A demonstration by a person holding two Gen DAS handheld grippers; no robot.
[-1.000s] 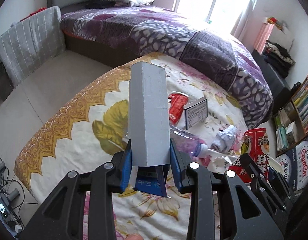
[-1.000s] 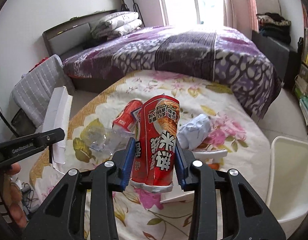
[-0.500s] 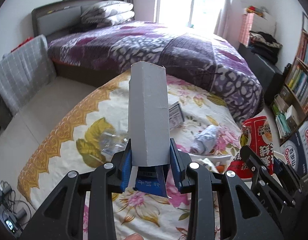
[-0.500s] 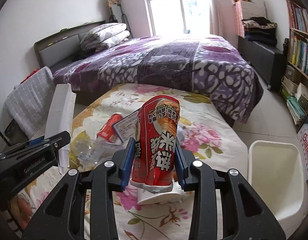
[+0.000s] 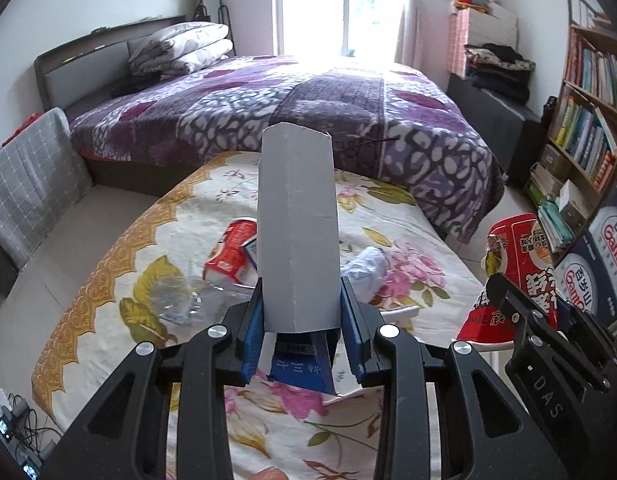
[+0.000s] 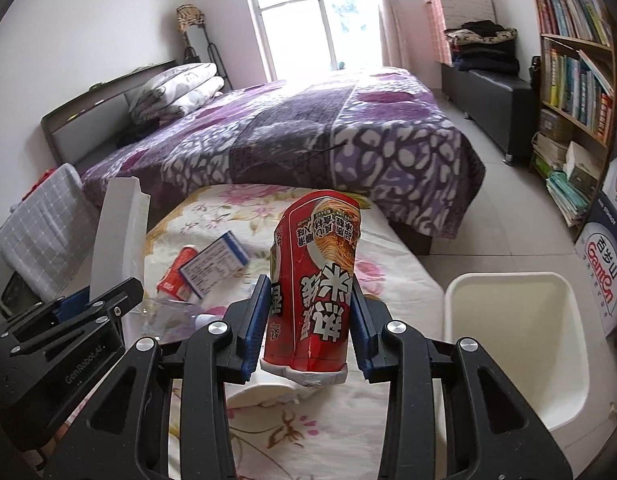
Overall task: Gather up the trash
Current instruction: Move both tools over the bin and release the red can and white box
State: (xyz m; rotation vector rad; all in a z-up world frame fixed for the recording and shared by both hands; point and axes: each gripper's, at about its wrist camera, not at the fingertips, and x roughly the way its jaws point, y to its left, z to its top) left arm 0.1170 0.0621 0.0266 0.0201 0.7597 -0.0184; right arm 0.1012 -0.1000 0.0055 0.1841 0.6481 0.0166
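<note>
since both grippers are loaded, the move turns on: where the white bin [image 6: 516,344] lies from each held piece
left gripper [image 5: 302,330]: narrow, pads pressed on the sides of the grey carton [image 5: 296,232], gripped near its lower end
grey carton, axis: long axis runs forward and up along the gripper's fingers, open torn end at the far tip; a blue printed flap hangs below the pads
right gripper [image 6: 306,326]: narrow, clamped on the red noodle cup [image 6: 314,280] low on its body
red noodle cup, axis: long axis also runs away along the fingers; its white rim sits at the near end by the pads, the crushed base points away toward the bed [image 6: 308,140]
white bin, bearing: in the right wrist view it stands on the floor to the lower right of the right gripper, just beside the edge of the floral cloth [image 6: 388,280], mouth up and nothing visible inside
nearer hand: the right, in my judgement; the left gripper shows at the left edge of that view, on the far side from the bin
bin in left wrist view: only a sliver of white behind the cup; too hidden to place
likely next move: swing the right gripper rightward over the bin mouth, then let the cup go; the carton would follow across
trash not yet collected: red can [image 5: 230,254], small printed box [image 6: 214,260], clear crumpled plastic bottle [image 5: 180,300] and white wad [image 5: 364,270], all lying on the floral cloth ahead of the grippers
risk: the tall carton could catch the bin rim if brought in lengthwise
</note>
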